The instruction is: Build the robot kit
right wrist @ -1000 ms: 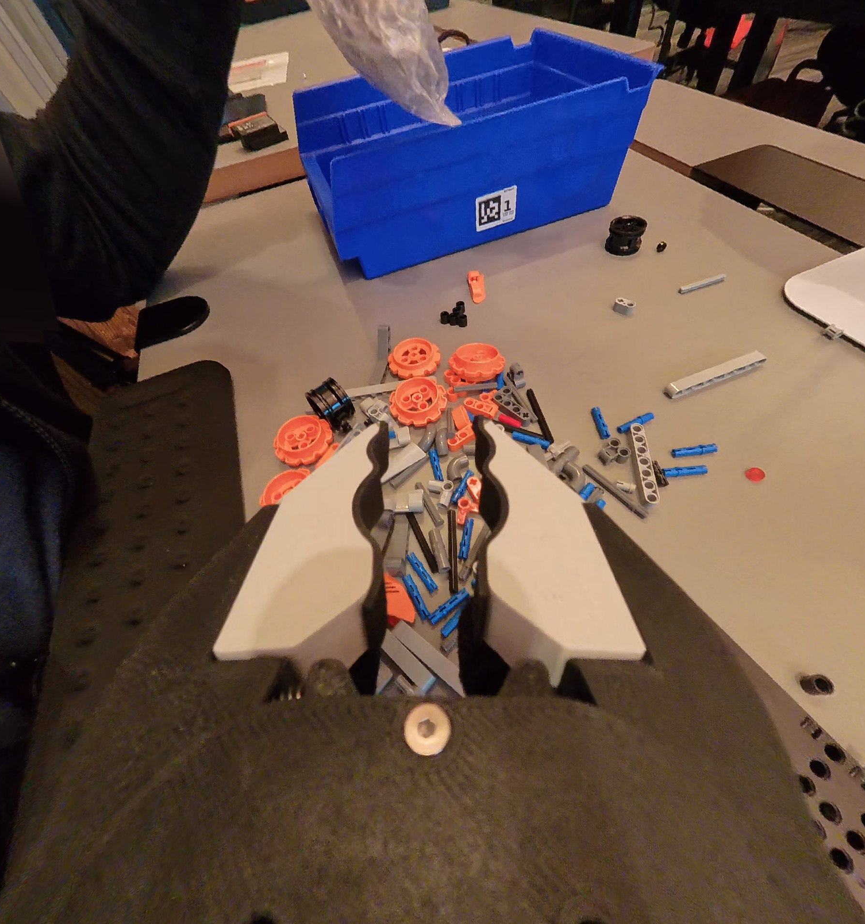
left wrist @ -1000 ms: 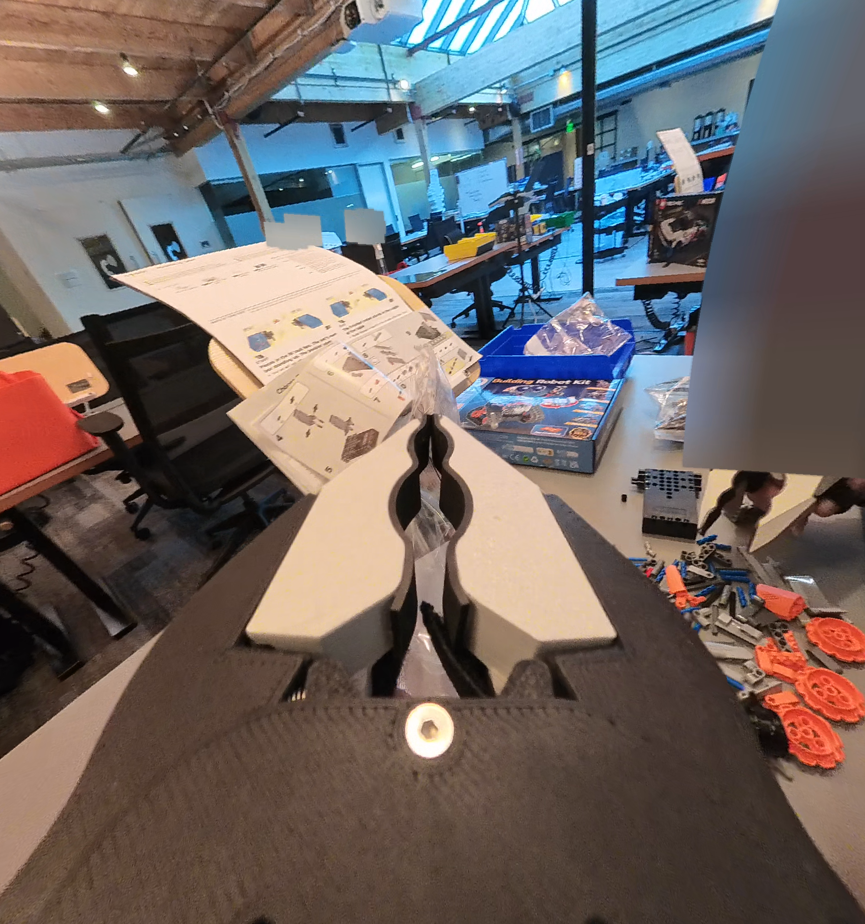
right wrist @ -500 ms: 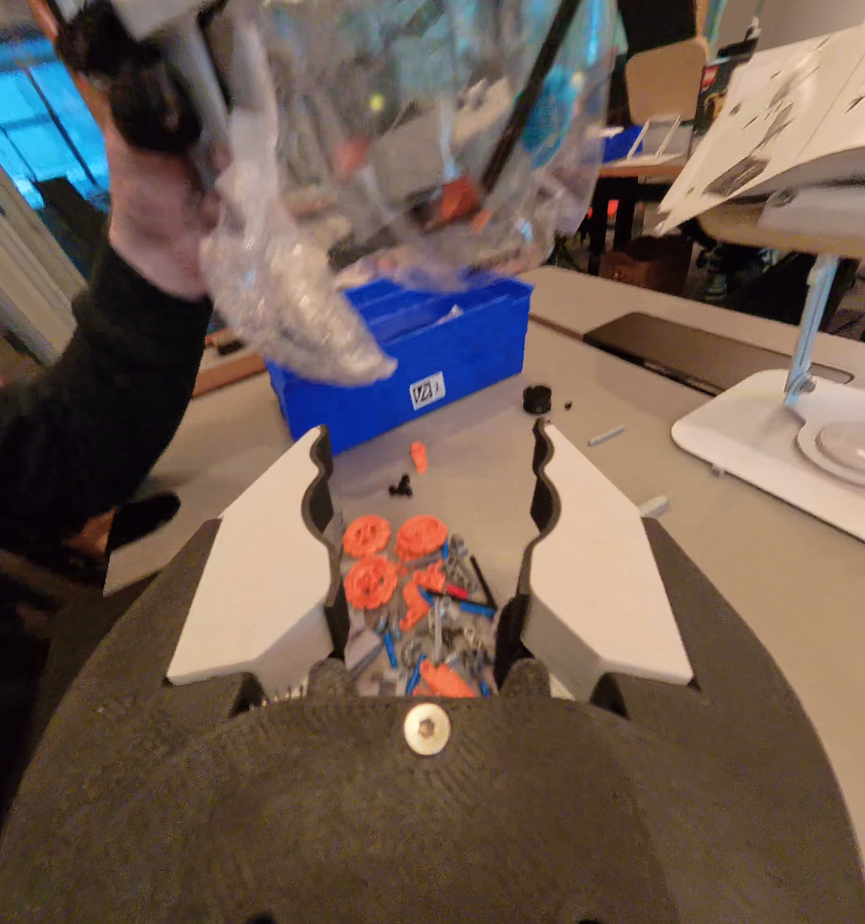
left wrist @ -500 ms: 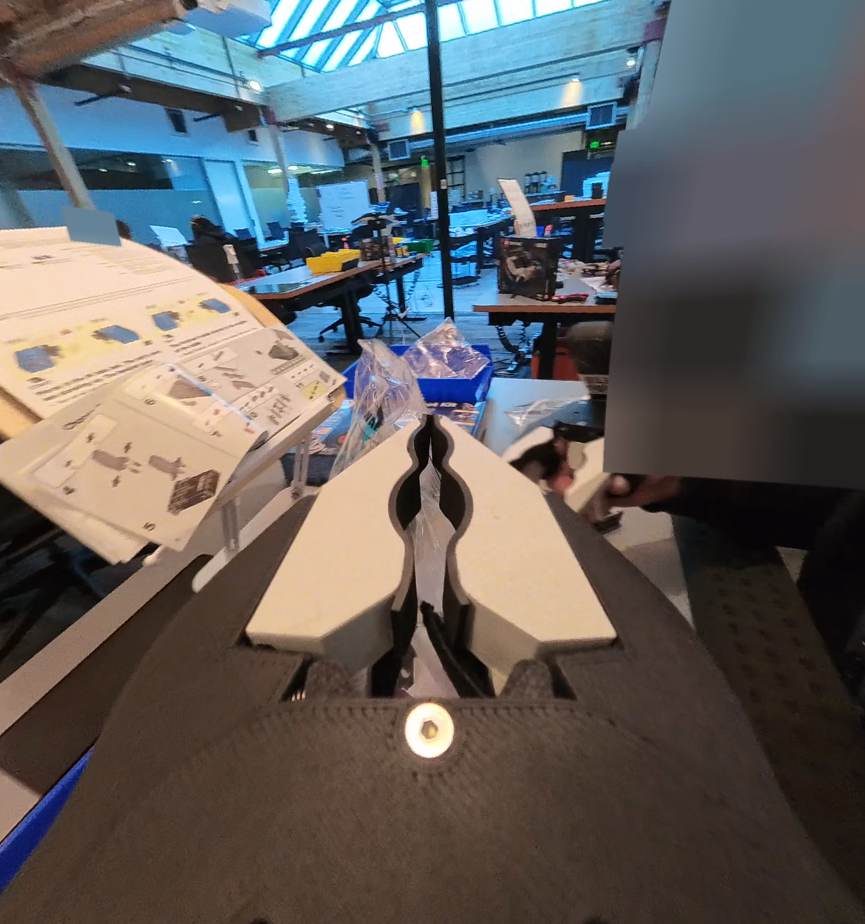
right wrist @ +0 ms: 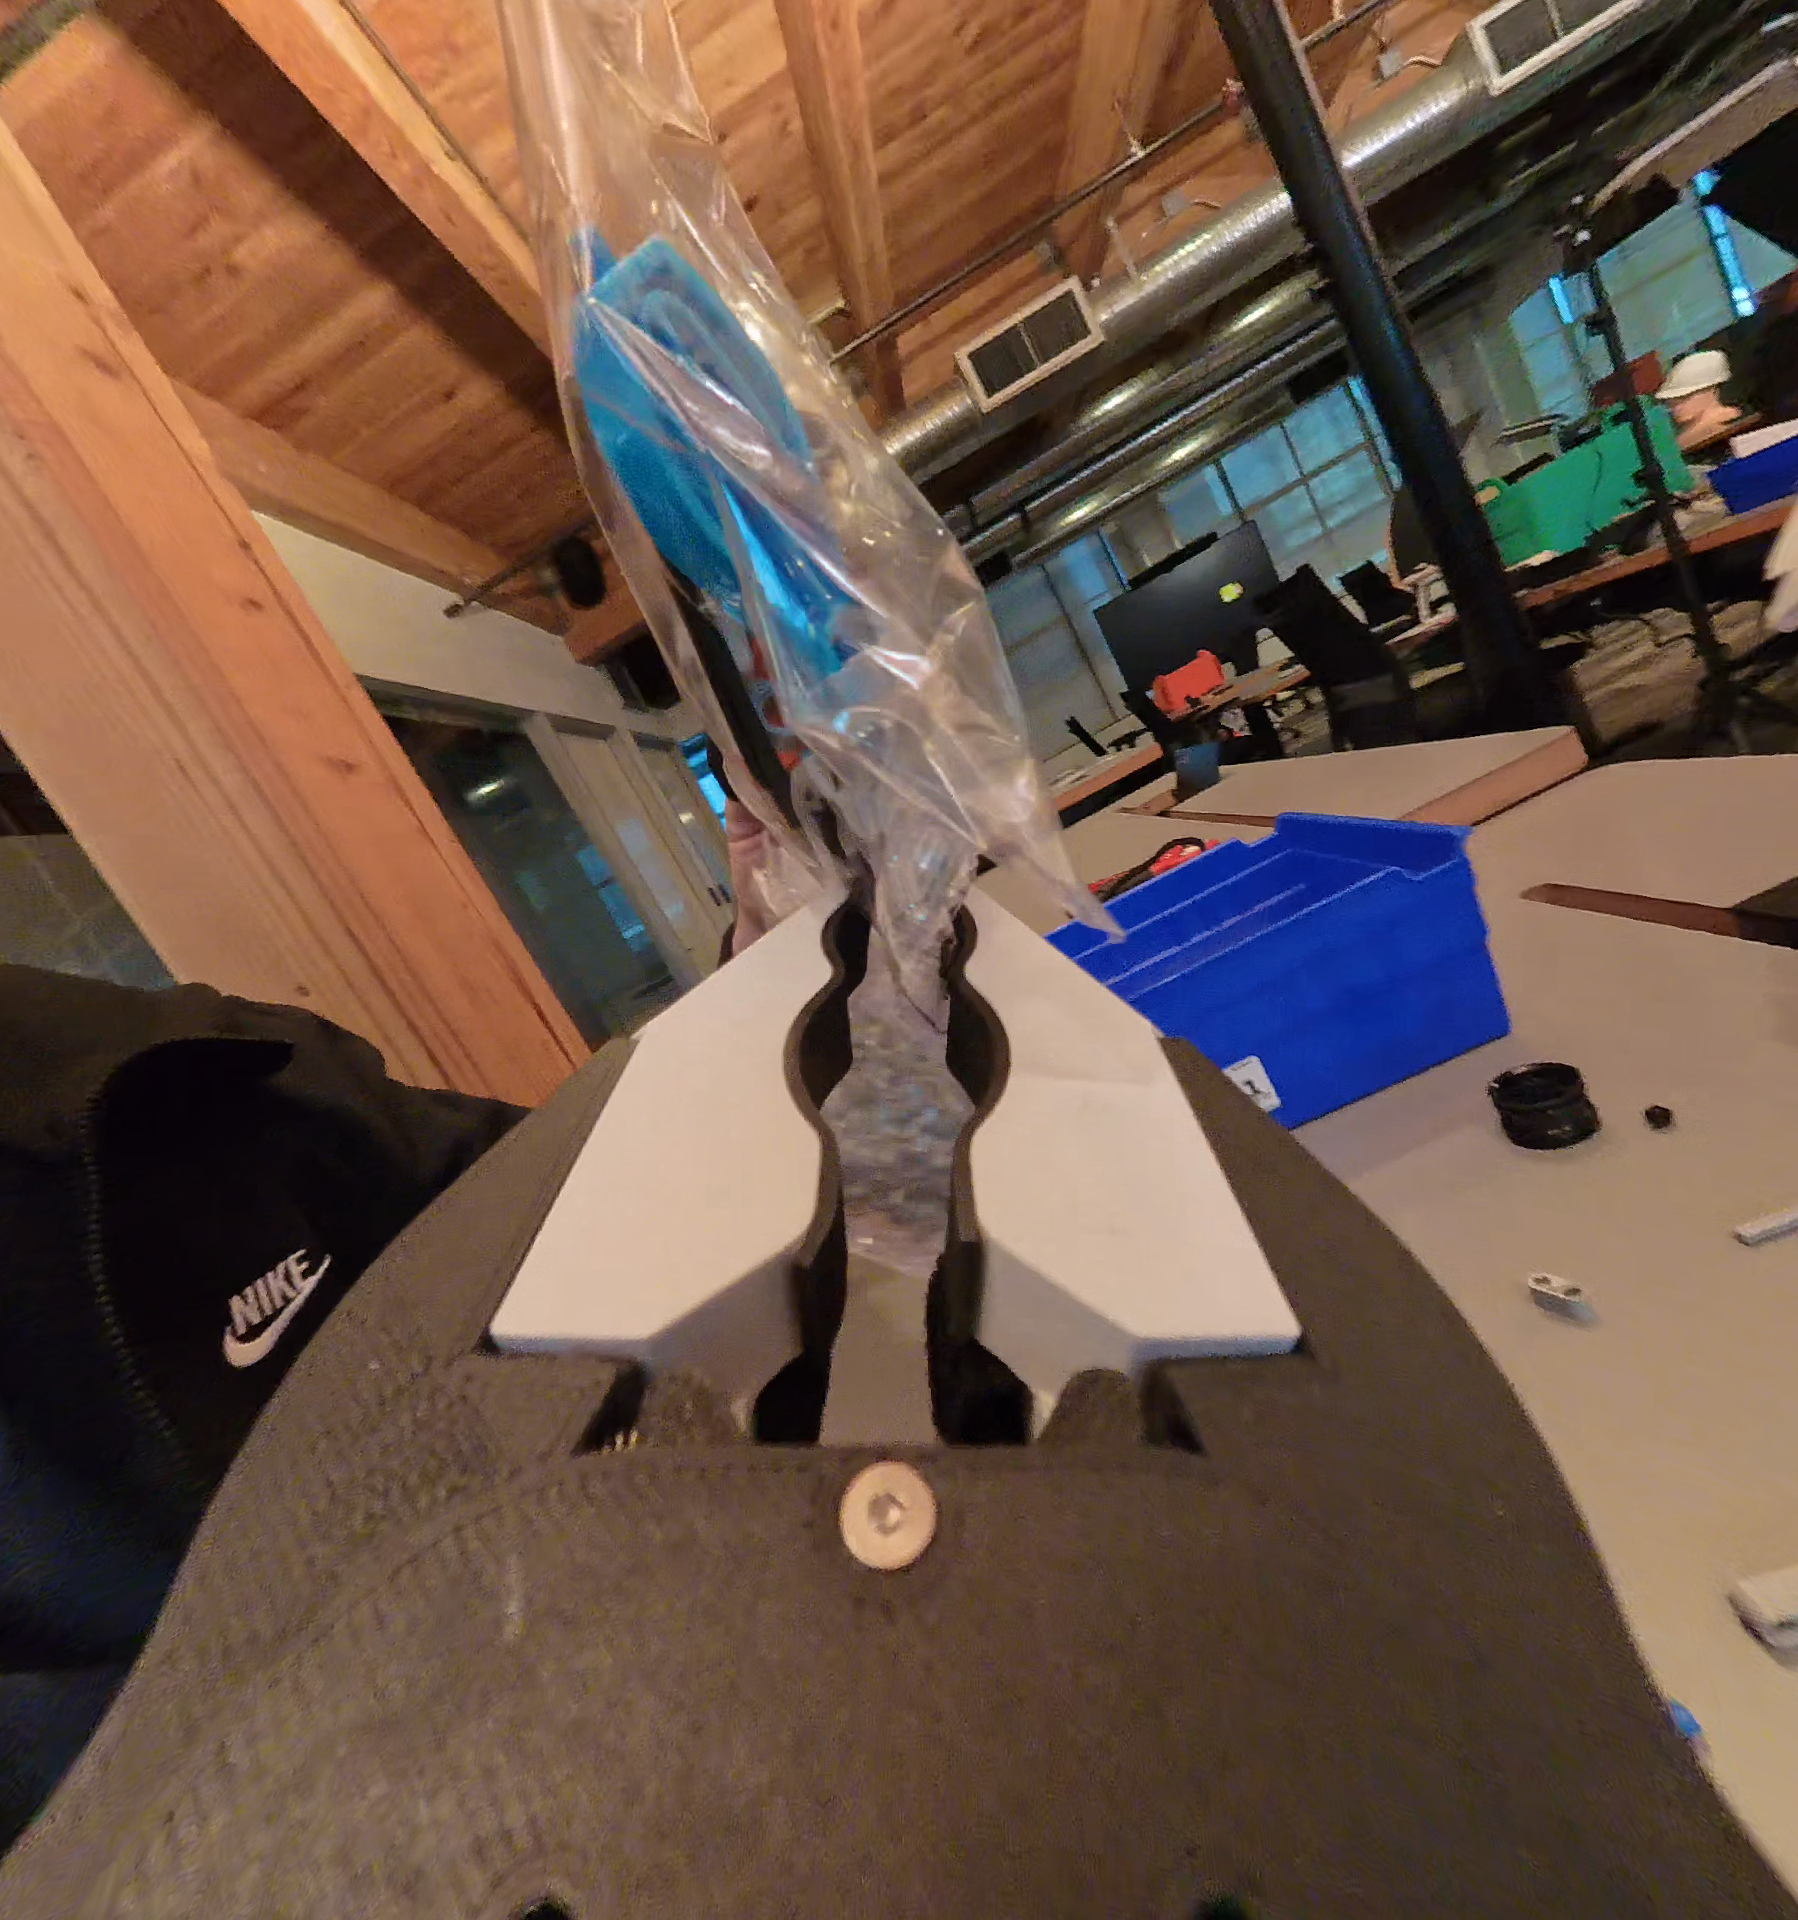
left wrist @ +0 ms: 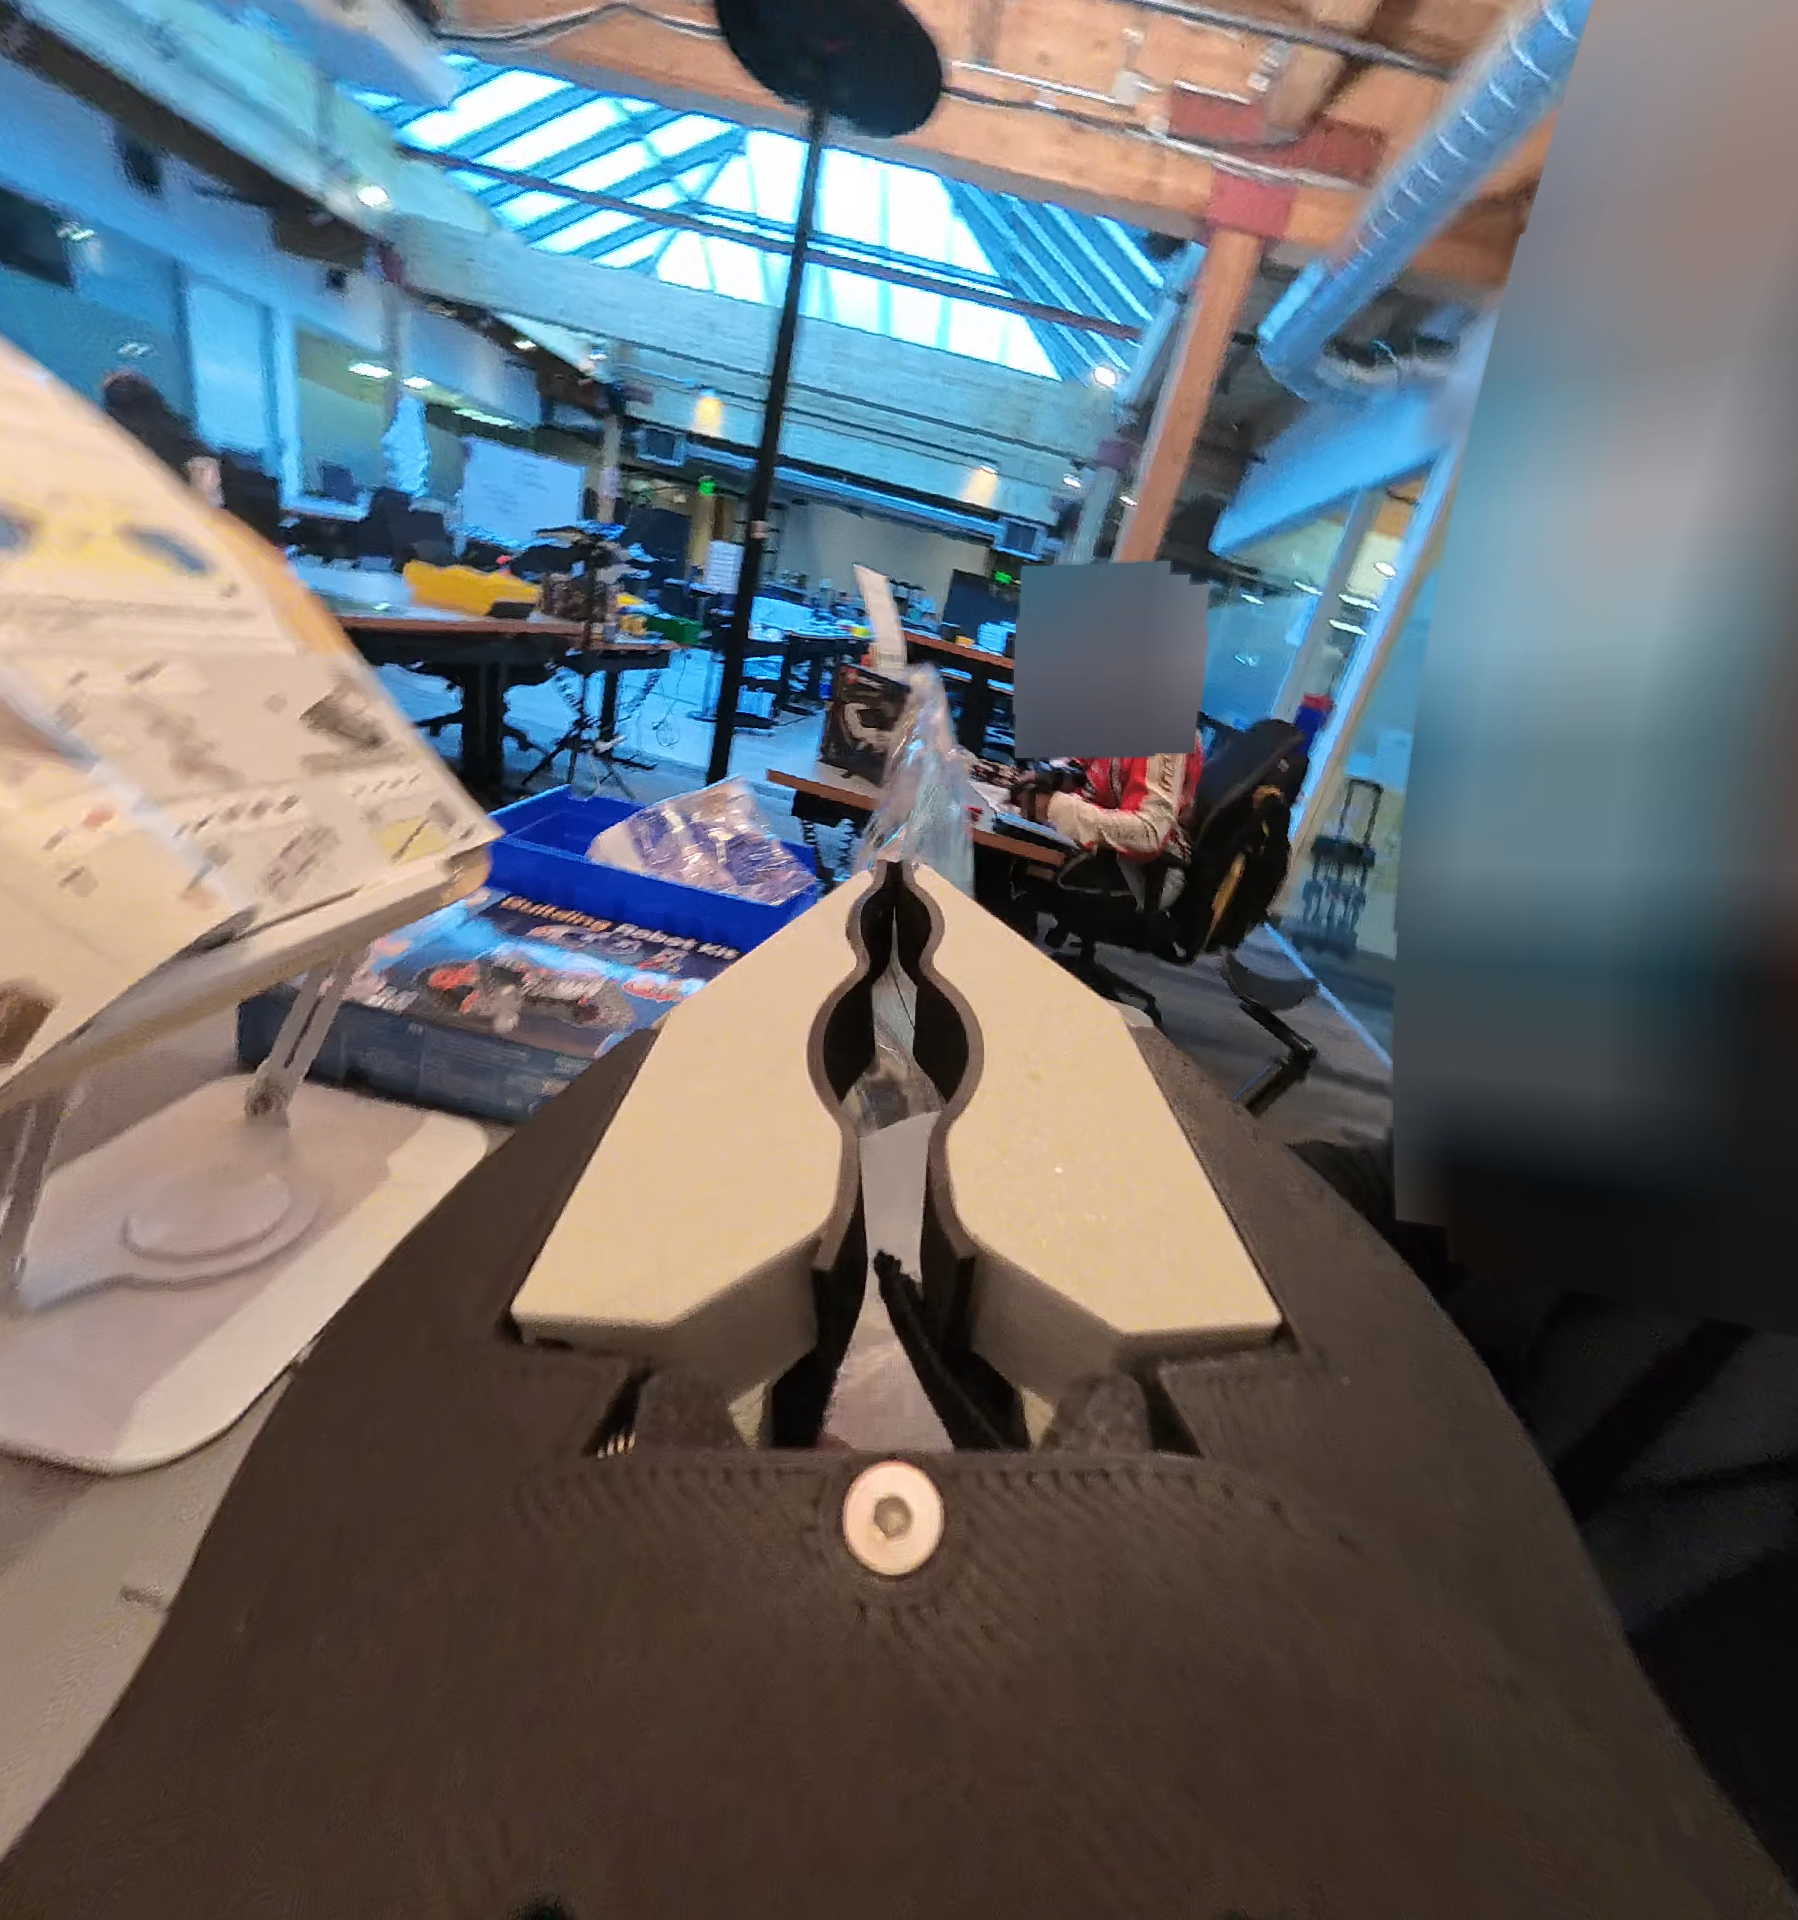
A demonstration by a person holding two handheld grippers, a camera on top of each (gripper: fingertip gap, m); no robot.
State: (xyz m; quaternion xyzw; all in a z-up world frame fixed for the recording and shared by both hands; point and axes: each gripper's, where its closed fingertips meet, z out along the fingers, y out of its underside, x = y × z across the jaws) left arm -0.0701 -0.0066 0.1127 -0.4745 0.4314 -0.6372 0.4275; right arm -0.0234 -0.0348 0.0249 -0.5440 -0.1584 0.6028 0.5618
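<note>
the left gripper [left wrist: 897, 883] pinches a clear plastic bag [left wrist: 916, 769], its jaws closed to a sliver on the film, which pokes out past the tips at 12 o'clock. the right gripper [right wrist: 900, 914] is clamped on the same kind of clear plastic bag [right wrist: 770, 499], jaws nearly together, the bag rising toward 11 o'clock with blue and black parts inside. a blue bin [right wrist: 1321, 935] sits on the grey table [right wrist: 1653, 1039] at 2 o'clock; a black ring [right wrist: 1544, 1103] lies beside it. an instruction sheet on a white stand [left wrist: 147, 1247] is at 9 o'clock of the left gripper.
</note>
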